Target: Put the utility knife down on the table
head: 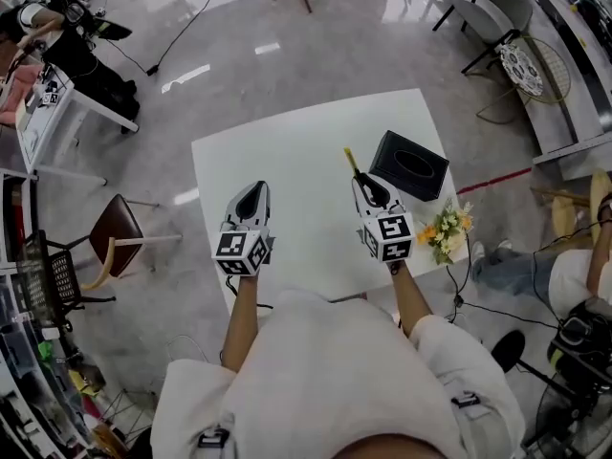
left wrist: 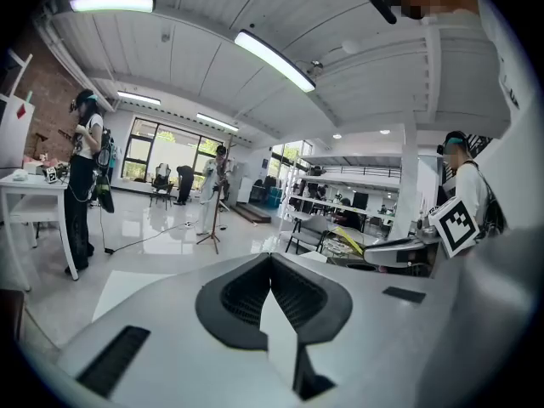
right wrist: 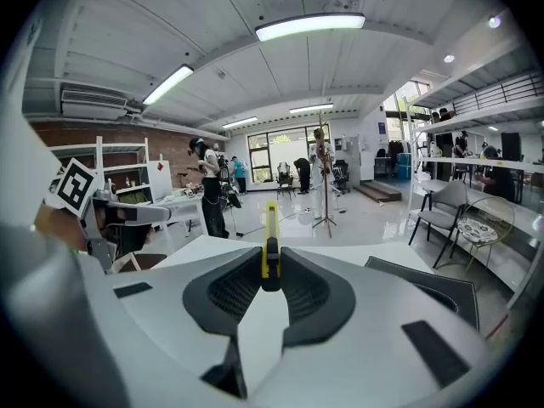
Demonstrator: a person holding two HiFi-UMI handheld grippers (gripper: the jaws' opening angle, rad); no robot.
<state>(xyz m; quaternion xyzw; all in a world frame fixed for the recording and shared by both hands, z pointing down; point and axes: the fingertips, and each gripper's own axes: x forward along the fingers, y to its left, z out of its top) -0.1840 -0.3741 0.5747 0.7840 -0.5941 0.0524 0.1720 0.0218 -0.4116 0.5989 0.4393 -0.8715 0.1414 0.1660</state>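
A yellow utility knife (head: 353, 163) (right wrist: 270, 232) with a black slider sticks out forward from my right gripper (head: 367, 184) (right wrist: 270, 272), whose jaws are shut on its handle. It hangs a little above the white table (head: 306, 137), over the right half, close to a black box. My left gripper (head: 253, 192) (left wrist: 272, 262) hovers over the table's left half with its ribbed pads (left wrist: 297, 296) meeting at the tips and nothing between them. The blade end of the knife points away from me.
A black tissue box (head: 409, 165) (right wrist: 429, 283) lies just right of the knife. A small bunch of yellow and white flowers (head: 447, 229) stands at the table's near right corner. A brown chair (head: 115, 226) stands left of the table; cables cross the floor.
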